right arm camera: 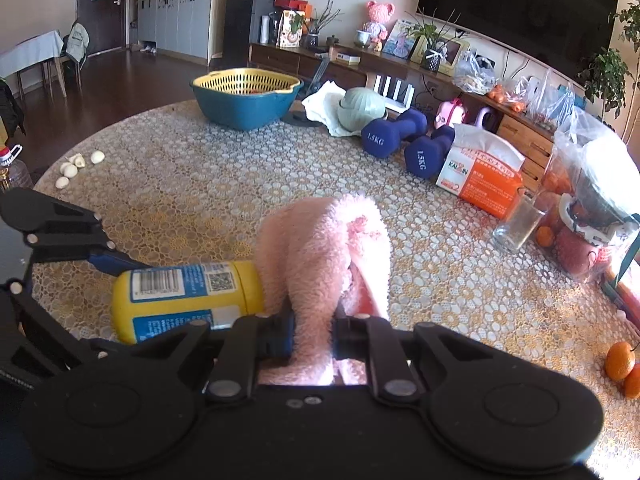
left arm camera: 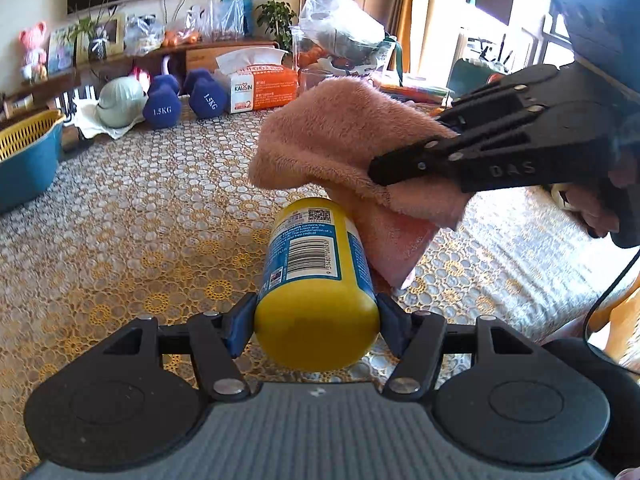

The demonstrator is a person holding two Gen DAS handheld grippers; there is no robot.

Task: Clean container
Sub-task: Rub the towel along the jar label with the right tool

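A yellow container point(left arm camera: 316, 280) with a blue and white label lies on its side, its base toward the left wrist camera. My left gripper point(left arm camera: 316, 322) is shut on it near the base. A fluffy pink cloth point(left arm camera: 332, 140) hangs over the container's far end, touching it. My right gripper point(left arm camera: 400, 160) comes in from the right, shut on that cloth. In the right wrist view the container point(right arm camera: 180, 296) lies to the left, the pink cloth point(right arm camera: 324, 248) is pinched in my right gripper point(right arm camera: 314, 328), and the left gripper point(right arm camera: 108, 260) holds the container.
On the lace-covered round table point(right arm camera: 200, 184) stand a blue basin with yellow strainer point(right arm camera: 246, 98), two blue dumbbells point(right arm camera: 400, 136), an orange tissue box point(right arm camera: 480, 176), a glass point(right arm camera: 516, 224), bagged items point(right arm camera: 592, 200), oranges point(right arm camera: 622, 362) and garlic cloves point(right arm camera: 76, 168).
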